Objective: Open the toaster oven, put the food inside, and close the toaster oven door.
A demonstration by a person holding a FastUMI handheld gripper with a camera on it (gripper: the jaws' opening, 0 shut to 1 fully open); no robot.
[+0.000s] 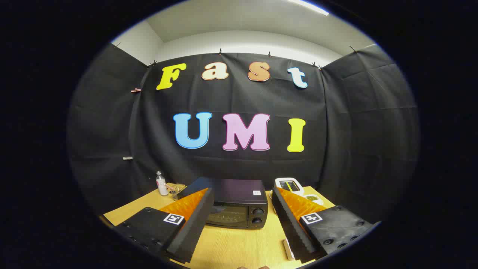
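A black toaster oven [239, 204] stands on the wooden table [239, 246], straight beyond my fingers. Its glass door [228, 215] is closed, and two round knobs [257, 216] sit on the right side of its front. My gripper [242, 201] is open, held back from the oven and above the table, with nothing between its fingers [194, 224]. A white plate with something greenish on it [313, 198] lies behind the right finger. I cannot make out what the food is.
A small clear bottle [161, 184] and a wire basket [175, 191] stand at the table's back left. A white device with a screen [289, 185] sits at the back right. A small white object [288, 249] lies by the right finger's base.
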